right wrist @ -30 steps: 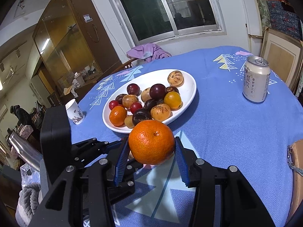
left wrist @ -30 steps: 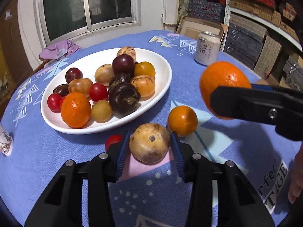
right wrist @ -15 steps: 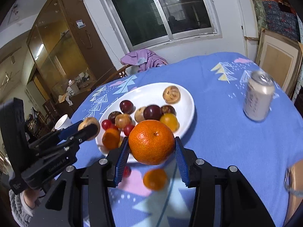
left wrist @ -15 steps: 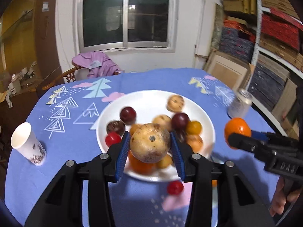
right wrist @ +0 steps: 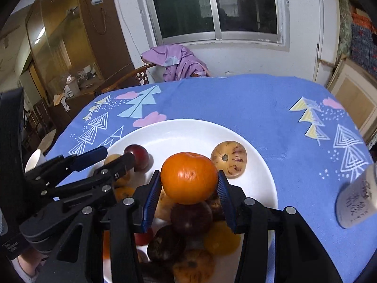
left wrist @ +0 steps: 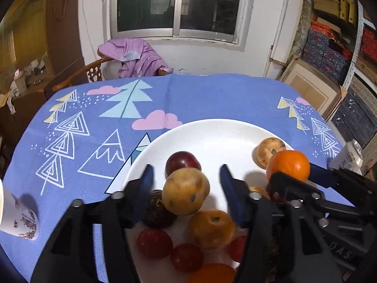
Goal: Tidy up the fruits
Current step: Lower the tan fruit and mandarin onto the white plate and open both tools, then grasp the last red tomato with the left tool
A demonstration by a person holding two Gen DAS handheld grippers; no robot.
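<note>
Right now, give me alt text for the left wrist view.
The left tool hangs open over a white plate of mixed fruit, a yellow-brown fruit loose between its fingers. At right, the right tool clamps an orange above the plate.

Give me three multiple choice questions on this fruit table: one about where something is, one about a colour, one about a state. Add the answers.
1. Where is the drink can?
A. on the white plate
B. on the tablecloth beside the plate
C. on the windowsill

2. What colour is the garment draped on the chair?
A. purple
B. green
C. black

3. How are the left tongs?
A. shut on an orange
B. open around a tan fruit
C. out of view

Answers: B, blue cloth lies under the can, right of the plate; A, it is lilac purple; B, gaps show between both pads and the fruit.
</note>
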